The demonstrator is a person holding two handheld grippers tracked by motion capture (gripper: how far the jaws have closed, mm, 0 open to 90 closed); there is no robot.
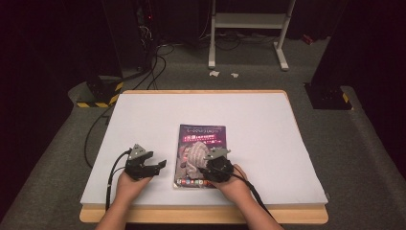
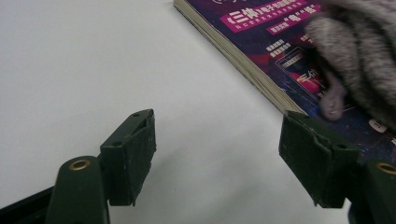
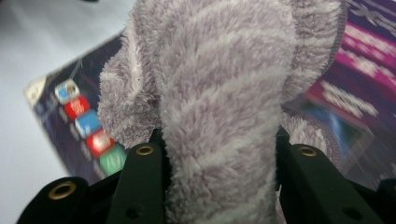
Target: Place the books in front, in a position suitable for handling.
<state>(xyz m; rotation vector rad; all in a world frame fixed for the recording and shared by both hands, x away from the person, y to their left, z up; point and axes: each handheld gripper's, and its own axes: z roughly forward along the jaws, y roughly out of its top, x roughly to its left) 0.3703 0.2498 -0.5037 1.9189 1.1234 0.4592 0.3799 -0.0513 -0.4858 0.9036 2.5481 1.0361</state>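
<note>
A person stands at the white table with a gripper in each hand. The right gripper is grasping a fluffy grey cloth with pale stripes. In the right gripper view the cloth is squeezed between the two black jaws and bulges out above them. It sits over the lower part of a book that lies flat near the middle of the table, closer to the person's side. The book has a dark purple cover with pink writing and a row of small coloured squares along one edge.

The left gripper rests just left of the book, low over the table. Its jaws are spread wide with nothing between them. In the left gripper view the book lies just ahead, with the cloth on top of it.
</note>
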